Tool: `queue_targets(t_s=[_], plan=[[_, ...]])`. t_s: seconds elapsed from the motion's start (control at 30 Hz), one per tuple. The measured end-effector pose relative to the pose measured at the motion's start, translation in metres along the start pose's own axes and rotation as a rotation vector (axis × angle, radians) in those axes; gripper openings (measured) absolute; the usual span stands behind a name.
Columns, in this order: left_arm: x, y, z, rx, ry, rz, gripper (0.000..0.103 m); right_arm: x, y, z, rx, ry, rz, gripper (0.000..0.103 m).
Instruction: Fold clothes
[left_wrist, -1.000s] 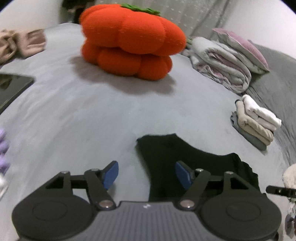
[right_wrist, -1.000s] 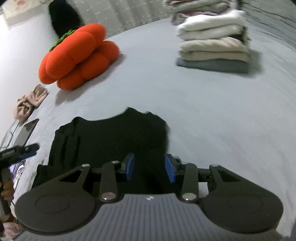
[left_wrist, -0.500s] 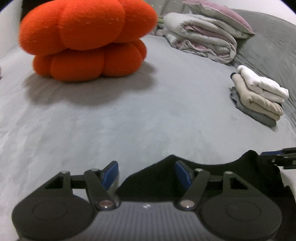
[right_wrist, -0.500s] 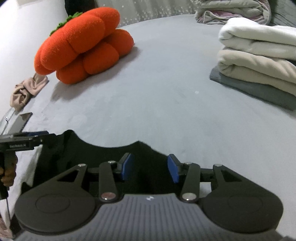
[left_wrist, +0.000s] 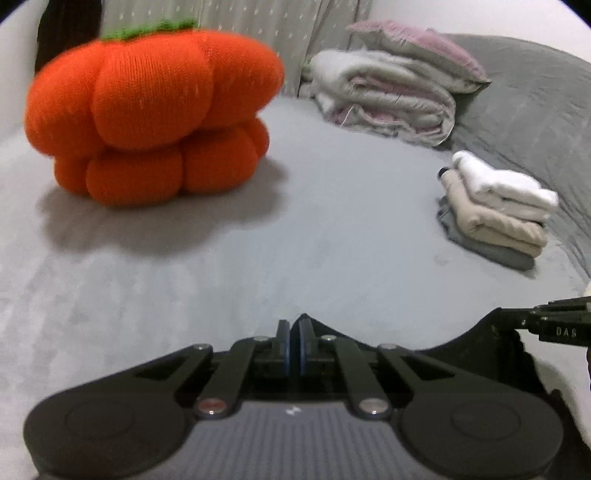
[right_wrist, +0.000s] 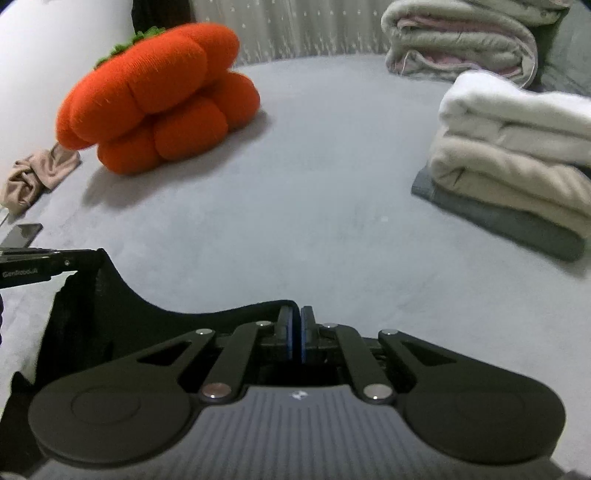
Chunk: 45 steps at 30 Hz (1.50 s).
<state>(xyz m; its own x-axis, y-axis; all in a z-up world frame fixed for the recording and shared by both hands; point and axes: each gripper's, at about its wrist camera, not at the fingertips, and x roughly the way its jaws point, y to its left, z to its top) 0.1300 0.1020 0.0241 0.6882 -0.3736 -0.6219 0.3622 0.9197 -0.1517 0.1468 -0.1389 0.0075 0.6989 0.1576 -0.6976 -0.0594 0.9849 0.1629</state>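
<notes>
With both the left gripper (left_wrist: 294, 341) and right gripper (right_wrist: 295, 334) apparently clamped on the black garment (right_wrist: 110, 302), lift its edge evenly.

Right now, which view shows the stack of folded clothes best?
The right wrist view: the stack of folded clothes sits close and large, its white, beige and grey layers distinct, though cut off at the frame edge. The left wrist view shows it whole but small.

- Dim, flat, cool indoor light; no glare anywhere.
- Orange pumpkin cushion (left_wrist: 147, 122) ahead casts a soft shadow towards the tool.
- Motion blur softens distant fabric.
- Fisheye bends edges; corners go black.
</notes>
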Motion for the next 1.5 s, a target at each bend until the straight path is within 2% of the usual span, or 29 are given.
queue_targets(t_s=[0.23, 0.47, 0.63, 0.73, 0.87, 0.93, 1.0, 1.07, 1.17, 1.33, 1.37, 1.5], plan=[[-0.074, -0.020, -0.019, 0.079, -0.098, -0.036, 0.004, -0.054, 0.012, -0.011, -0.008, -0.086, 0.044, 0.003], [-0.135, -0.036, -0.075, 0.107, -0.140, -0.081, 0.004, -0.106, 0.023, -0.053, -0.055, -0.130, 0.054, 0.003], [-0.155, -0.048, -0.127, 0.110, -0.111, -0.101, 0.005, -0.129, 0.024, -0.092, -0.079, -0.117, 0.057, 0.003], [-0.148, -0.048, -0.160, 0.085, -0.028, -0.108, 0.006, -0.132, 0.026, -0.119, -0.096, -0.081, 0.054, 0.003], [-0.135, -0.045, -0.193, 0.052, 0.080, -0.087, 0.007, -0.112, 0.021, -0.148, -0.071, 0.040, 0.052, 0.007], [-0.141, -0.041, -0.192, 0.031, 0.070, -0.099, 0.016, -0.109, 0.018, -0.155, -0.060, 0.060, 0.060, 0.010], [-0.148, -0.037, -0.189, 0.013, 0.051, -0.109, 0.039, -0.114, 0.017, -0.152, -0.055, 0.062, 0.071, 0.017], [-0.155, -0.039, -0.181, 0.014, 0.004, -0.104, 0.042, -0.120, 0.016, -0.147, -0.043, 0.058, 0.077, 0.022], [-0.157, -0.043, -0.168, 0.006, -0.047, -0.113, 0.047, -0.130, 0.017, -0.142, -0.031, 0.009, 0.070, 0.036], [-0.144, -0.064, -0.159, 0.028, -0.062, -0.148, 0.051, -0.133, 0.024, -0.141, -0.027, -0.034, 0.077, 0.037], [-0.138, -0.070, -0.160, 0.044, -0.058, -0.156, 0.055, -0.133, 0.027, -0.144, -0.038, -0.036, 0.082, 0.037], [-0.121, -0.092, -0.166, 0.095, -0.047, -0.163, 0.056, -0.126, 0.045, -0.152, -0.123, -0.038, 0.083, 0.037]])
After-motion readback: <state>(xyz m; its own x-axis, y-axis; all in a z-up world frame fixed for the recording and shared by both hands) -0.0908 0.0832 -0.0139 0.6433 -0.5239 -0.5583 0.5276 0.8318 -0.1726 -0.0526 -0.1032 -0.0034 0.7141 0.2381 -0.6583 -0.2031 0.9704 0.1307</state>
